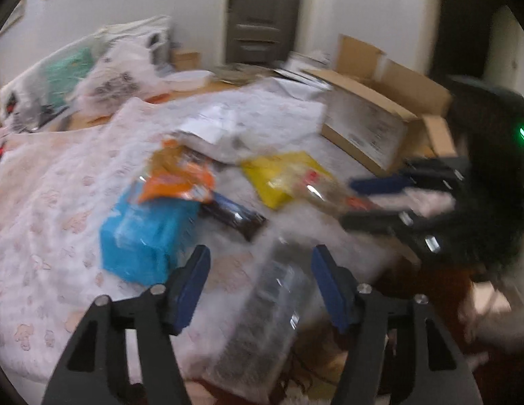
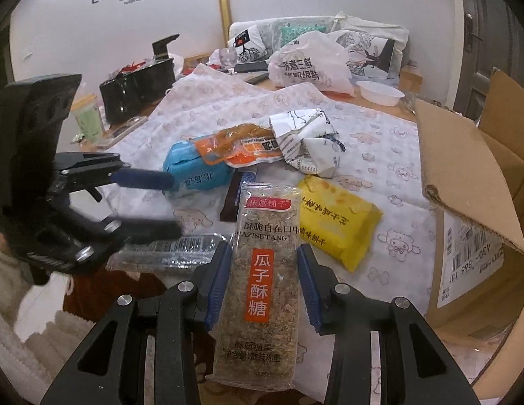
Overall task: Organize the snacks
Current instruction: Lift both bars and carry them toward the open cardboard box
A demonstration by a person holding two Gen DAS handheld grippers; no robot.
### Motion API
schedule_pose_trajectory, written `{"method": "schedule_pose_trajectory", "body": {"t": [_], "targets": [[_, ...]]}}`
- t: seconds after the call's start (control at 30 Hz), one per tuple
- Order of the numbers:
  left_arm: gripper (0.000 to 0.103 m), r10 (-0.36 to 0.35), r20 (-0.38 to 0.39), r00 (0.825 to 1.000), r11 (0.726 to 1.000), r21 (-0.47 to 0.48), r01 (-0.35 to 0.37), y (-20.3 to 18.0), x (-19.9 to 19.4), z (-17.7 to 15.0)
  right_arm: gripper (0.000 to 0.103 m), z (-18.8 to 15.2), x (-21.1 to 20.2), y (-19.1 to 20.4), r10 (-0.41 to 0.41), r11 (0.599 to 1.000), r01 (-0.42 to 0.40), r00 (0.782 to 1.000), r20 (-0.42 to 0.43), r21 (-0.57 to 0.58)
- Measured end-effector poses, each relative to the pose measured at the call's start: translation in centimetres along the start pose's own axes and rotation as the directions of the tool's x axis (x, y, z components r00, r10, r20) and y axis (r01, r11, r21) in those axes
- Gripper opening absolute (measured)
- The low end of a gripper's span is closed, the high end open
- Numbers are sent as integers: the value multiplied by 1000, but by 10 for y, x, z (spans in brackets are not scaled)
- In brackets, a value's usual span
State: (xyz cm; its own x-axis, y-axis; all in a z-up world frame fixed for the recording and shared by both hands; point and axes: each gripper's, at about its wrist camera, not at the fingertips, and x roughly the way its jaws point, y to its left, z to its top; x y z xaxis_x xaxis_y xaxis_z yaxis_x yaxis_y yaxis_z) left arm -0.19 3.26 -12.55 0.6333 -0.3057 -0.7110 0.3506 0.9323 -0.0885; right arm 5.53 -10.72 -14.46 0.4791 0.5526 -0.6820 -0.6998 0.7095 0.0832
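Left view motion-blurred; right sharp, evenly lit

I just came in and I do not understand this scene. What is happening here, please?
A person is sorting snacks on a table covered with a patterned cloth, using two hand-held grippers. The right gripper is shut on a clear pack of seed candy with an orange label. The left gripper is open above a second clear pack at the table edge. Blue, orange and yellow packs lie on the cloth, and an open cardboard box stands beside them.
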Motion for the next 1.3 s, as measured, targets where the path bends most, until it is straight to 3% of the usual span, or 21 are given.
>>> {"method": "schedule_pose_trajectory", "body": {"t": [0.1, 0.23, 0.3, 0.37, 0.57, 0.73, 0.93, 1.3], "targets": [[60, -16, -54, 998, 999, 36, 18, -4, 3, -14, 35, -4, -1, 0, 4, 1000, -4, 1000, -5, 5], [60, 23, -90, 996, 999, 45, -19, -2, 15, -25, 35, -5, 1, -2, 2, 1000, -2, 1000, -13, 15], [56, 41, -69, 997, 997, 63, -37, -4, 18, -25, 35, -5, 1, -2, -1, 1000, 1, 1000, -16, 13], [40, 52, -59, 997, 996, 69, -48, -6, 20, -24, 35, -5, 1, -2, -1, 1000, 1, 1000, -15, 15], [39, 65, -48, 997, 997, 34, -63, -5, 25, -16, 35, -5, 1, -4, -8, 1000, 8, 1000, -8, 28], [39, 17, -15, 1000, 1000, -1, -17, -5, 19, -10, 35, -5, 0, -6, -8, 1000, 8, 1000, -3, 29], [39, 22, 26, 999, 1000, -12, -21, -8, 12, 3, 35, 0, -14, -7, -21, 999, 20, 999, 35, 29], [39, 117, 120, 986, 992, -68, -109, 2, -12, 36, 35, 26, -34, 1, -31, 999, 28, 993, 110, 29]]}}
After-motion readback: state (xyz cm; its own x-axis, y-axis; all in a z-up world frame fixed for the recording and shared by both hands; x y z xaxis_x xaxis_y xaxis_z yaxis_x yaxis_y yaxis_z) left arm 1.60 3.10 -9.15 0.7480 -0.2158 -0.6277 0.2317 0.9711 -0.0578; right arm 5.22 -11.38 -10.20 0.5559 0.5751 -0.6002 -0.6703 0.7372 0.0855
